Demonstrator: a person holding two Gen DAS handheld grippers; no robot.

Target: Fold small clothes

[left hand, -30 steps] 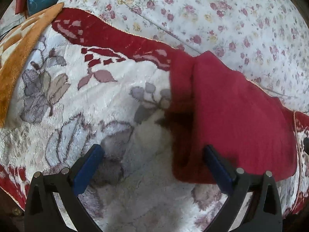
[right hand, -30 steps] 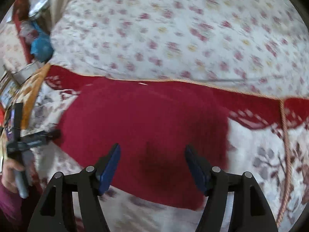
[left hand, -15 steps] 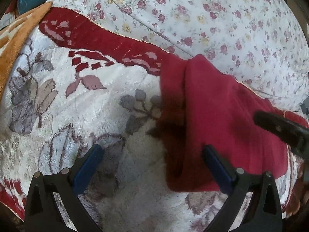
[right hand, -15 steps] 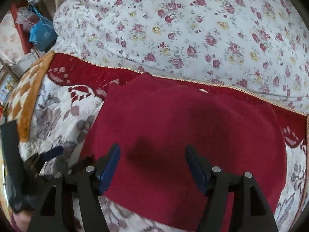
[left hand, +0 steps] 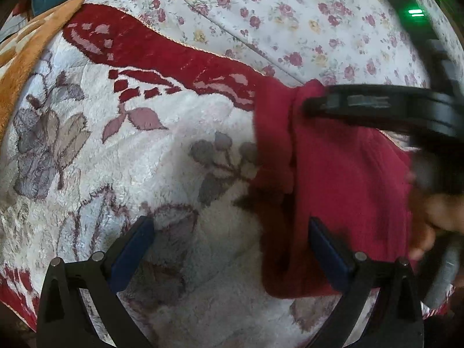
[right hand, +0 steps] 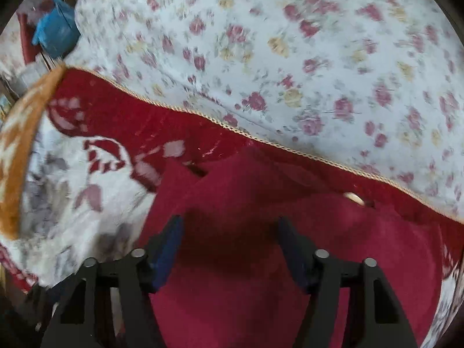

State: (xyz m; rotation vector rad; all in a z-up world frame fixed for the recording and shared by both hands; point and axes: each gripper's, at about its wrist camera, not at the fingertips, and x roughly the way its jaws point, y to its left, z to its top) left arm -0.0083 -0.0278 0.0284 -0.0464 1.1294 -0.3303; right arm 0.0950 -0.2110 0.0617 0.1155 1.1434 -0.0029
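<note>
A dark red garment [left hand: 348, 179] lies on a plush blanket [left hand: 174, 150], its left side folded over into a thick edge. My left gripper [left hand: 232, 246] hovers open above the blanket, its right finger [left hand: 327, 249] over that folded edge and nothing between the pads. In the right wrist view the red garment [right hand: 261, 284] fills the lower frame. My right gripper [right hand: 230, 249] is just above it with its jaws closing, and the pads do not press on the cloth. The right tool's blurred black frame [left hand: 377, 103] crosses the garment's top, with a hand [left hand: 435, 217] behind it.
The blanket is white with grey leaves and a red border [right hand: 130, 121]. Beyond it lies a floral sheet [right hand: 290, 58]. An orange blanket [left hand: 26, 66] is at the left, and a blue bag [right hand: 55, 32] sits at the far left corner.
My right gripper has swept left across the garment and a little down, its jaws narrowing. In the left wrist view it came in from the right edge. My left gripper has stayed put.
</note>
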